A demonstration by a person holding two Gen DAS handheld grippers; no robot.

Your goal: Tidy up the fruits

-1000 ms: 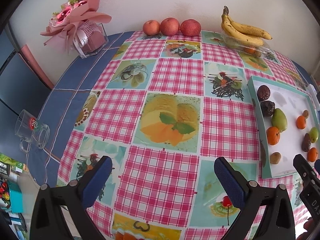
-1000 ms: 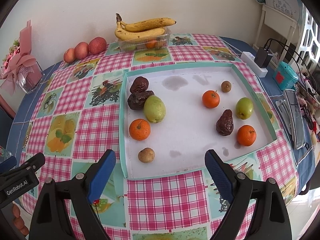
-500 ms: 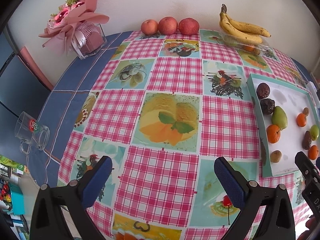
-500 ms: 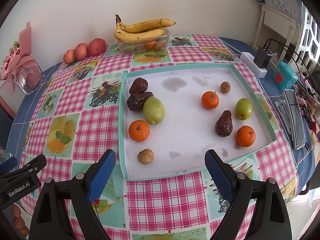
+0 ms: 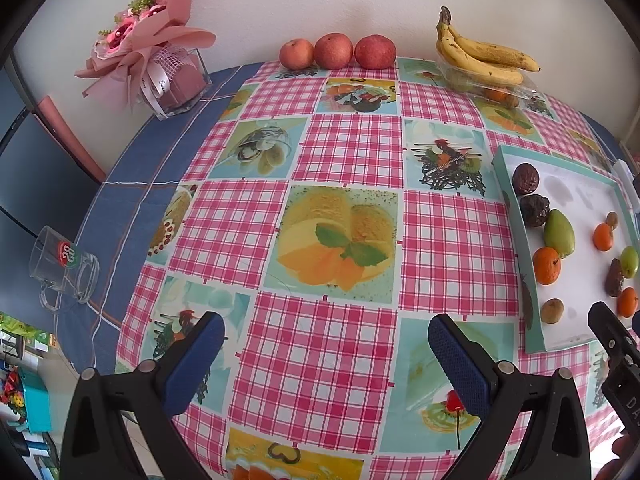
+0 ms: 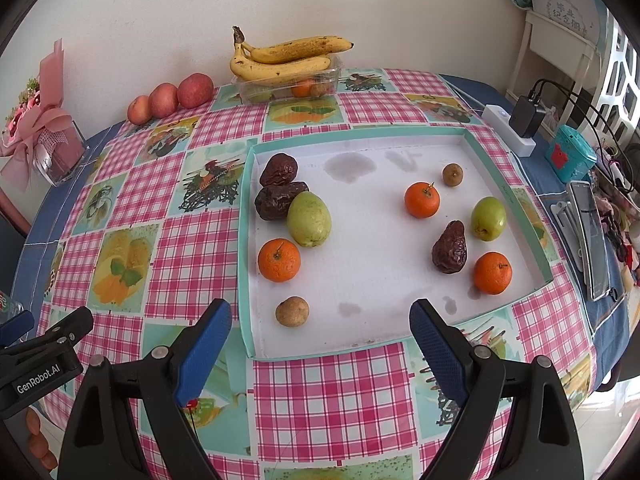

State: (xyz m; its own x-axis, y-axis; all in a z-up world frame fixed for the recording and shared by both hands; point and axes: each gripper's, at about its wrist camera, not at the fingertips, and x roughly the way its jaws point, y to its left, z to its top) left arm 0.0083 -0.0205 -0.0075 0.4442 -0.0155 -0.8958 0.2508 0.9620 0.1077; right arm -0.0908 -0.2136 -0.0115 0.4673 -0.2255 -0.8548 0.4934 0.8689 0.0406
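Observation:
A shallow white tray with a teal rim (image 6: 245, 240) (image 5: 520, 248) lies on the checked tablecloth and holds several loose fruits. On its left side are two wrinkled dark fruits (image 6: 278, 196), a green pear (image 6: 309, 219), an orange (image 6: 279, 260) and a small brown fruit (image 6: 292, 311). On its right are an orange (image 6: 421, 200), a small green fruit (image 6: 488, 218), a dark fruit (image 6: 450, 248), another orange (image 6: 492, 273) and a small brown fruit (image 6: 452, 174). My right gripper (image 6: 320, 344) hangs open above the tray's near rim, holding nothing. My left gripper (image 5: 326, 360) is open over bare cloth, left of the tray.
Three red apples (image 5: 336, 51) and bananas on a clear punnet (image 5: 484, 60) stand by the back wall. A bouquet in a glass box (image 5: 160, 60) and a glass mug (image 5: 64, 266) sit at the left. A power strip (image 6: 508, 130), teal box (image 6: 570, 158) and phone (image 6: 590, 236) lie right of the tray.
Both views have shifted slightly, as if the grippers drew back or rose a little. No fruit has moved and both grippers stay open.

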